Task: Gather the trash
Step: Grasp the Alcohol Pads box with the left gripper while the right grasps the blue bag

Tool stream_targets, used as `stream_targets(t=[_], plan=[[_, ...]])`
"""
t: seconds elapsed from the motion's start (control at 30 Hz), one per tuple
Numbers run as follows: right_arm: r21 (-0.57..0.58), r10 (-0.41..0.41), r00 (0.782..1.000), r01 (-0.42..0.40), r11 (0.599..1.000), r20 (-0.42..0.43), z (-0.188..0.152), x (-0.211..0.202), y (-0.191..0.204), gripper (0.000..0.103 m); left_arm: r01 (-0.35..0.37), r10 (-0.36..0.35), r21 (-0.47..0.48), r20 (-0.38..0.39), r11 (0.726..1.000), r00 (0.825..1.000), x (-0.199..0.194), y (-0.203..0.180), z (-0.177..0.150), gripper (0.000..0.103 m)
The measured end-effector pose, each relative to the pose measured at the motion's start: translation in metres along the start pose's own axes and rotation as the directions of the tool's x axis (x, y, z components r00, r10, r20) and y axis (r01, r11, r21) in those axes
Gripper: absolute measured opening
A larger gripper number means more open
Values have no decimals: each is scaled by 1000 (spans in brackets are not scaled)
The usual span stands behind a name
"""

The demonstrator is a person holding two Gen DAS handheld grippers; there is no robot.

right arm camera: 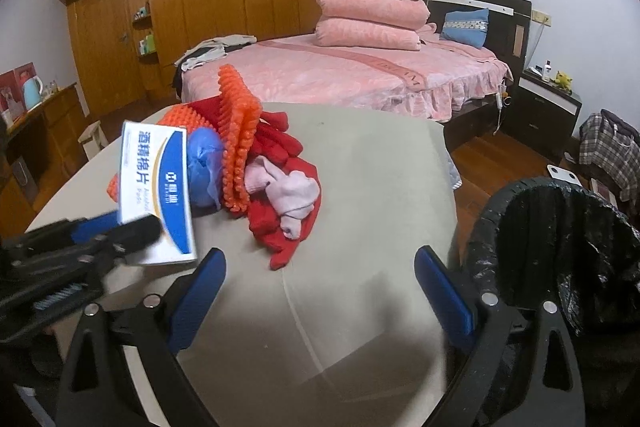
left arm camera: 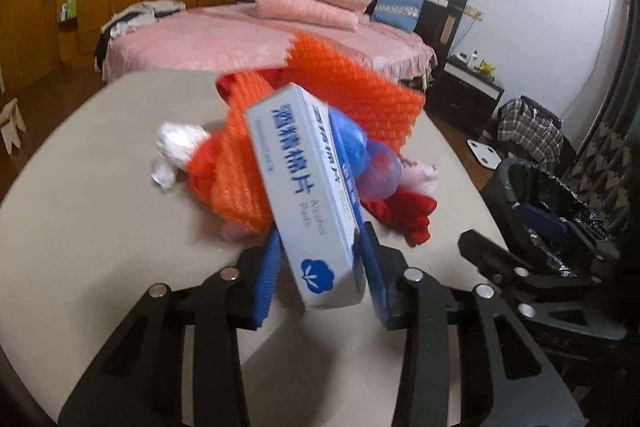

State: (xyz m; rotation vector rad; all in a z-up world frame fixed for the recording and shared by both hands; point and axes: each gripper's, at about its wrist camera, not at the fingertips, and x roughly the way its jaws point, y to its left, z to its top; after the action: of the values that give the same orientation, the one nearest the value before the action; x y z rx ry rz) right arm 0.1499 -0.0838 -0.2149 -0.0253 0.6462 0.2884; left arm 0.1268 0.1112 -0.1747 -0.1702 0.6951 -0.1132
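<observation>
On the grey-beige tabletop, the heap of cloth serves as the landmark: a bright orange knobbly knitted piece draped over red knitted gloves and a pale pink sock. Left of that heap in the left wrist view lies a crumpled white tissue, touching the orange knit's edge. In front of the heap, the left gripper has its blue-padded fingers clamped on the near end of a long white-and-blue cardboard box of alcohol pads; the jaws stand partly closed, each pad against a side of the box, which tilts up over the heap. The right wrist view shows the same box at the heap's left side, with the left gripper pinching its lower end. Tucked between box and orange knit is a crumpled blue plastic glove. Right of the heap, the right gripper hangs over bare tabletop with its blue pads spread wide and nothing between them. Farthest right of the heap, beside the table edge, stands a round bin lined with a black plastic bag, its mouth open.
</observation>
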Motion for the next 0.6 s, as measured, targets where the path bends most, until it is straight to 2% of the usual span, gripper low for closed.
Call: stream_targets(t=[0.1,0.2,0.37,0.5,0.6], plan=[[3,7,1000,-7,1000,-3,2,3,2,93,-8,9,-18,31,1000,999,-17,11,5,35],[2,18,1000,-18,1000,-1,4,4,9,93,-74,73,2,57,997,996,-34,27,10,35],[-9,35,999,-35,999,-3,7,10,23,93,-175,176,-25,41,984,984,-37,54,5,34],[-21,57,998,-57,998,-5,9,12,36,92,-227,227,-21,-1,974,974,-24,70,2,30],[-55,76,997,-77,996,-8,8,13,48,88,-228,227,-25,-19,973,974,-13,79,2,31]])
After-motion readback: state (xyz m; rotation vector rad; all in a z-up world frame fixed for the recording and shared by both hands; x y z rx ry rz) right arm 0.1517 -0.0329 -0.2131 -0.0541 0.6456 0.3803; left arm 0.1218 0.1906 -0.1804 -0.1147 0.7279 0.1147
